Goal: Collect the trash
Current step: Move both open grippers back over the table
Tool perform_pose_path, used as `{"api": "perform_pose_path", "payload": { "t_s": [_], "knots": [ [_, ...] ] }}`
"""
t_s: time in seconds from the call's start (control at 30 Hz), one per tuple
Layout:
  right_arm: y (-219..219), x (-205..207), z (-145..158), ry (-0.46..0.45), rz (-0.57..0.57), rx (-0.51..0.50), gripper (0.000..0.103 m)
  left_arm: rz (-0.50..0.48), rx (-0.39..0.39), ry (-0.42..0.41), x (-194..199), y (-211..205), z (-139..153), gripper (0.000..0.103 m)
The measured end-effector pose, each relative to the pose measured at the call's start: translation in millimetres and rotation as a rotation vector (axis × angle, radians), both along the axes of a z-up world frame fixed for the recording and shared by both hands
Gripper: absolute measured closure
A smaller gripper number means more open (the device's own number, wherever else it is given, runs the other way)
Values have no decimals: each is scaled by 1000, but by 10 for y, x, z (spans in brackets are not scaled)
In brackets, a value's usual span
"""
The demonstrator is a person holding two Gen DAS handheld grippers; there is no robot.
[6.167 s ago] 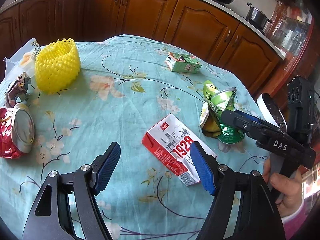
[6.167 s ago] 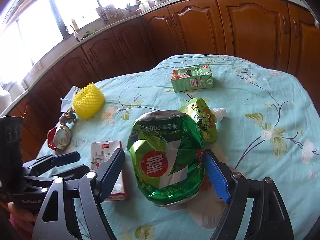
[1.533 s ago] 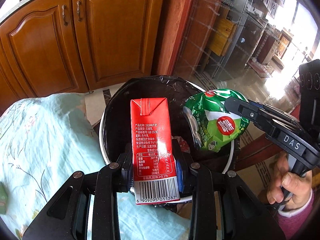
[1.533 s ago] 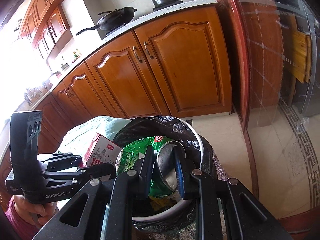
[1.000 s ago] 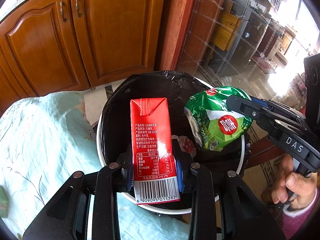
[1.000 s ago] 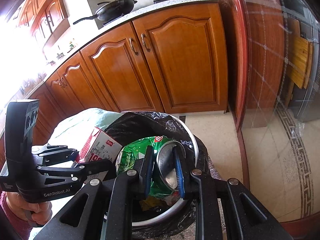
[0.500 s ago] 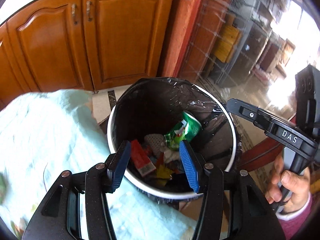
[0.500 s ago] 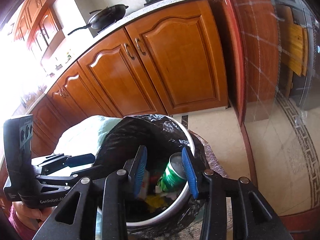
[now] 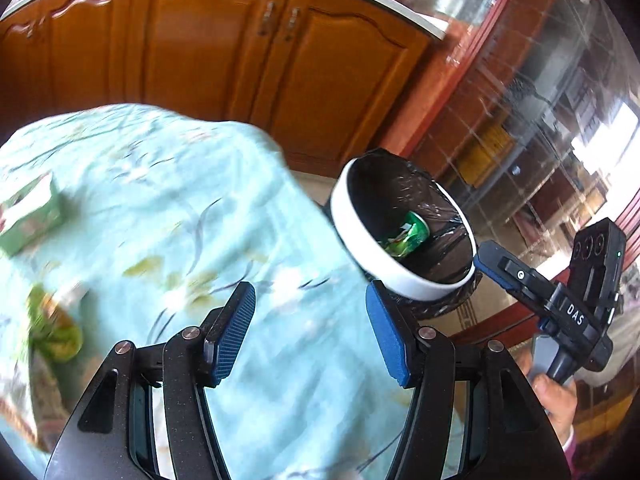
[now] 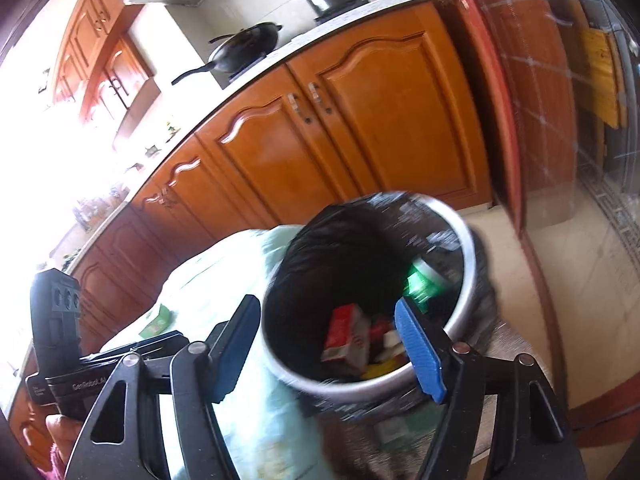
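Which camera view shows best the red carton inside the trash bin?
The right wrist view: it looks down into the trash bin, where the red carton lies on the bottom. The left wrist view shows the bin from the side; its white rim hides the carton.

Left tool [image 9: 310, 326] held open above the tabletop [image 9: 168, 208], beside the bin [image 9: 400, 224].
Its jaws have just been opening and hold nothing. The white-rimmed, black-lined bin contains a green can [image 9: 408, 234]. A green carton [image 9: 30, 214] and a blurred green pouch [image 9: 52, 328] lie on the floral cloth; the right tool [image 9: 486, 256] hangs past the bin.
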State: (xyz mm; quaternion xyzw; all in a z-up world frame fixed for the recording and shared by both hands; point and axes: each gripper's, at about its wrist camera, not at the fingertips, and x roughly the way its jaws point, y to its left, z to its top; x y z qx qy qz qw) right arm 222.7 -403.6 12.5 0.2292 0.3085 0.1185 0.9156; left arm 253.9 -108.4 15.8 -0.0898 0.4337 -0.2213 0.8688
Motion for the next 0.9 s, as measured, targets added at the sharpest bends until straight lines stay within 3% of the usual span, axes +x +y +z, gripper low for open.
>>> {"api": "perform_pose_path", "payload": {
  "t_s": [0.13,0.37,0.57,0.9],
  "knots": [
    [294,-84,-35,4,45,1,22,55,-13,10,-165,326,-37,45],
    [747,-124,-137,42,121,15,22,145,-14,4,-433,879,-63,45],
    [1049,-155,-125,45,169,7,22,207,21,-34,-546,1238,-38,45],
    [1347,-194,-69,42,223,-3,22,206,133,-42,-492,1495,-113,45]
  ]
}}
